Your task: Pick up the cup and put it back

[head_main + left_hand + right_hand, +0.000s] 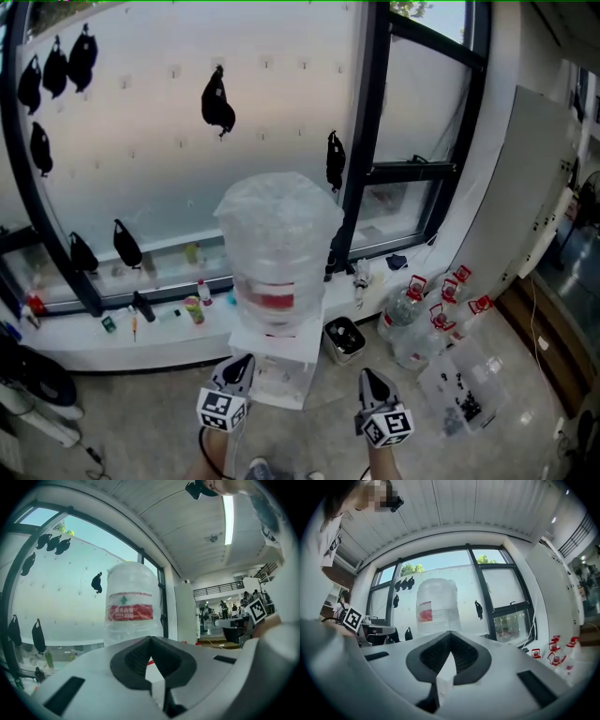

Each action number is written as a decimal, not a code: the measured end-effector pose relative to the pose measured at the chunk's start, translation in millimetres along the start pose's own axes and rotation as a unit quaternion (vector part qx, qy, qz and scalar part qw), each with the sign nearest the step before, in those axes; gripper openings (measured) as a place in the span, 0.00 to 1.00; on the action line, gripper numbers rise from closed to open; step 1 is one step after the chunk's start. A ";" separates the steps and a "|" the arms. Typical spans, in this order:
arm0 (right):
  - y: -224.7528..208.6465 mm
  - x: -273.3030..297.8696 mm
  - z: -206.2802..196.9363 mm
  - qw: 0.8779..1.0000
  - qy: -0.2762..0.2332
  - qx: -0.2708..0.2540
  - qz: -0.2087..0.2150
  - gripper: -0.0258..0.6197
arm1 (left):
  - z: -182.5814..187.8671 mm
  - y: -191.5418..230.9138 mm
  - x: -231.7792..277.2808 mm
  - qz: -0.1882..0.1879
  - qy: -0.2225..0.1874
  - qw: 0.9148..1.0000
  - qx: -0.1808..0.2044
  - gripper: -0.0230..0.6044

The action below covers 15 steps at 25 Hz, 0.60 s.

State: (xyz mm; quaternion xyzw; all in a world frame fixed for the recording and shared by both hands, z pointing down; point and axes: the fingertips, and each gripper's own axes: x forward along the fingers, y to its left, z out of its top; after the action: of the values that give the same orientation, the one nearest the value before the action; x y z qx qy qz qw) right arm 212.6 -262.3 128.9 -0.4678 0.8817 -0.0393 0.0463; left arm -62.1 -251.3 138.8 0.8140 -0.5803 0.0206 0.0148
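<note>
The left gripper (244, 360) and the right gripper (368, 375) sit side by side at the bottom of the head view, both pointing level at a white water dispenser (281, 366) just in front of them; each gripper view shows its own jaws closed together with nothing between them; the cup cannot be made out in any view. On the dispenser stands an upturned water bottle (278, 246) wrapped in clear plastic, with a red label (130, 612) on its side; a small black bin (344, 339) is on the floor just to its right; further right lie several plastic jugs (412, 317) with red caps. Behind runs a white sill (112, 339) with small bottles on it; beyond that, a frosted window (141, 159) with black bird shapes (217, 101) hanging on it.
</note>
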 end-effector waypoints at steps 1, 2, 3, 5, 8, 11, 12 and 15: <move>-1.5 -0.6 2.2 1.000 -0.003 -0.003 -0.002 0.06 | 2.5 0.8 2.6 0.001 -0.004 1.000 0.001 0.08; -3.3 -1.1 4.1 1.000 -0.005 -0.004 -0.003 0.06 | 4.6 1.2 5.1 0.001 -0.007 1.000 0.001 0.08; -5.0 -1.8 5.4 1.000 -0.007 -0.005 -0.005 0.06 | 6.1 1.3 7.2 0.001 -0.009 1.000 0.000 0.08; -7.4 -4.0 5.4 1.000 -0.008 -0.005 -0.010 0.06 | 6.4 1.0 9.7 0.001 -0.011 1.000 -0.002 0.08; -10.8 -8.3 0.8 1.000 -0.002 -0.007 -0.018 0.06 | 3.4 -2.3 11.7 0.000 -0.010 1.000 -0.001 0.08; -13.2 -9.4 0.2 1.000 0.003 -0.012 -0.026 0.06 | 3.1 -5.0 14.3 -0.001 -0.007 1.000 0.008 0.08; -13.8 -9.2 0.7 1.000 0.003 -0.012 -0.027 0.06 | 2.9 -5.5 15.2 -0.001 -0.006 1.000 0.010 0.08; -15.8 -8.4 3.8 1.000 0.002 -0.013 -0.027 0.06 | 4.0 -6.7 17.0 0.001 -0.008 1.000 0.006 0.08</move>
State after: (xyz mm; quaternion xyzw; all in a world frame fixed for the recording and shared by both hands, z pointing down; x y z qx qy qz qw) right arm 230.7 -264.2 127.3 -0.4922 0.8691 -0.0299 0.0375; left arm -50.1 -265.4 135.6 0.8136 -0.5812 0.0176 0.0051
